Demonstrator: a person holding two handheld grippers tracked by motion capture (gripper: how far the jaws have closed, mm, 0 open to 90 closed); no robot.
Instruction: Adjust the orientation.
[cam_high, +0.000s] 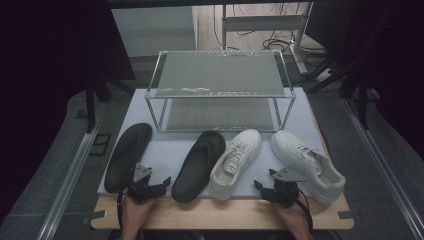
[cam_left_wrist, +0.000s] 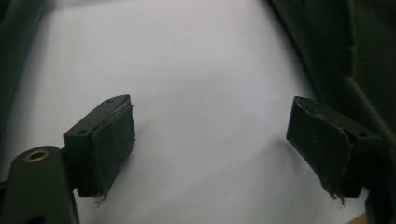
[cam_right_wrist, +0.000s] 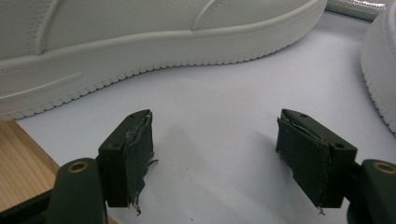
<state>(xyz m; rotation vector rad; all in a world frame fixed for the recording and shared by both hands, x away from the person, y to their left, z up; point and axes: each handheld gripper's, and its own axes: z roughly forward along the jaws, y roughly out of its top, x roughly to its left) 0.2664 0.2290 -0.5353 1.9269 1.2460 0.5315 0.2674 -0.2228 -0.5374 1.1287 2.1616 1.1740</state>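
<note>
White sneakers (cam_high: 235, 162) (cam_high: 307, 165) and black slippers (cam_high: 128, 155) (cam_high: 200, 164) all sit on the tabletop (cam_high: 165, 150) before the empty rack (cam_high: 220, 87), so nothing's shelved yet, and your left hand-held gripper (cam_high: 150, 187) and right hand-held gripper (cam_high: 275, 192) gape wide, holding nothing.

Two flat black rubber slippers (cam_high: 127, 155) and two white leather sneakers (cam_high: 235, 162) lie on a pale lavender mat (cam_high: 165, 150).

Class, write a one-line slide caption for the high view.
Two open grippers, left and right, wait before two black sandals, two white sneakers and an empty rack.
</note>
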